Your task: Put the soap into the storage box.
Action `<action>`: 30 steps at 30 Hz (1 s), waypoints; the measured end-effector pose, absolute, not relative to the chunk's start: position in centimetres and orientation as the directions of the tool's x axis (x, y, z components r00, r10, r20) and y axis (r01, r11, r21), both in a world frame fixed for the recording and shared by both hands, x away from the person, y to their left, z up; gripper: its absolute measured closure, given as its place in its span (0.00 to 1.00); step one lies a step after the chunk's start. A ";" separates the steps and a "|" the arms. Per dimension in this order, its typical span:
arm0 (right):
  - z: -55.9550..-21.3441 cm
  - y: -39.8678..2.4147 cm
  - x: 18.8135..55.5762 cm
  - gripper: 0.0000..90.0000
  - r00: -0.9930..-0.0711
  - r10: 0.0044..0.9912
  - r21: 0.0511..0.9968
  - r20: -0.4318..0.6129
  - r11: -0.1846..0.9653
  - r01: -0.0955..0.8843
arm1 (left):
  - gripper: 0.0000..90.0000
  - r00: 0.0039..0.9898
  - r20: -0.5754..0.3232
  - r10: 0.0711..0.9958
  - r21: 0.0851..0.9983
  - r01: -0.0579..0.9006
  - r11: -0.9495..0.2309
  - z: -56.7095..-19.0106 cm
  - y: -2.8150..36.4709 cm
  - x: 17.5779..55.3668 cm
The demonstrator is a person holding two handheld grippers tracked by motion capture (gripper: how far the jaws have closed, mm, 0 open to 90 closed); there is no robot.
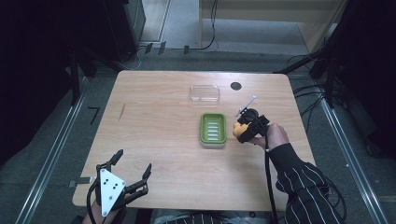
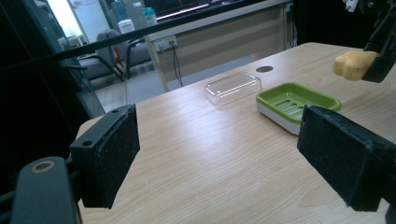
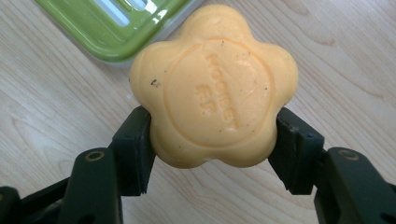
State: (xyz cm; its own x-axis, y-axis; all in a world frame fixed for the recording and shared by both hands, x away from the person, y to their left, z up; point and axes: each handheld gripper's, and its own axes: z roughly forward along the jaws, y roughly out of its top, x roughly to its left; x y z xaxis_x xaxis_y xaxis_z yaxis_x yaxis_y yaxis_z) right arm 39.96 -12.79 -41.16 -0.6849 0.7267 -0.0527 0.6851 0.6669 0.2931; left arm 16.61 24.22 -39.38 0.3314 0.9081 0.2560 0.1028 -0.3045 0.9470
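A flower-shaped orange soap bar [image 3: 215, 88] is clamped between the jaws of my right gripper [image 3: 212, 149], held above the wood just right of the green soap dish [image 1: 213, 129]. From above, the soap [image 1: 236, 130] and right gripper [image 1: 243, 131] hover beside the dish's right edge. The left gripper view shows the soap [image 2: 353, 64] in the air past the dish [image 2: 299, 100]. My left gripper [image 1: 132, 168] rests near the table's front left corner, jaws wide apart with nothing between its pads [image 2: 114, 149].
A clear plastic lid [image 1: 204, 93] lies behind the dish, and a dark round hole [image 1: 236, 86] sits near the table's back edge. Cables trail on the floor around the table [image 1: 154, 121]. Bare wood spans the left and front.
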 end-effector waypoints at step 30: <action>-40.0 -9.3 42.0 0.44 -0.723 0.688 0.326 -0.069 0.700 0.635 | 0.14 0.334 0.255 0.908 0.948 0.100 -0.303 -39.4 24.2 16.7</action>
State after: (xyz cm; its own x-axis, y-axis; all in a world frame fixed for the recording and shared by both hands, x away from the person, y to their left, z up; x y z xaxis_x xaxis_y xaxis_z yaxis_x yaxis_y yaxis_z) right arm 41.99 -9.30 -40.05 -0.7229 0.6875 -0.0687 0.6352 0.7004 0.3256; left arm 16.67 24.21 -39.39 0.3335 0.9076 0.2550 0.1000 -0.3030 0.9477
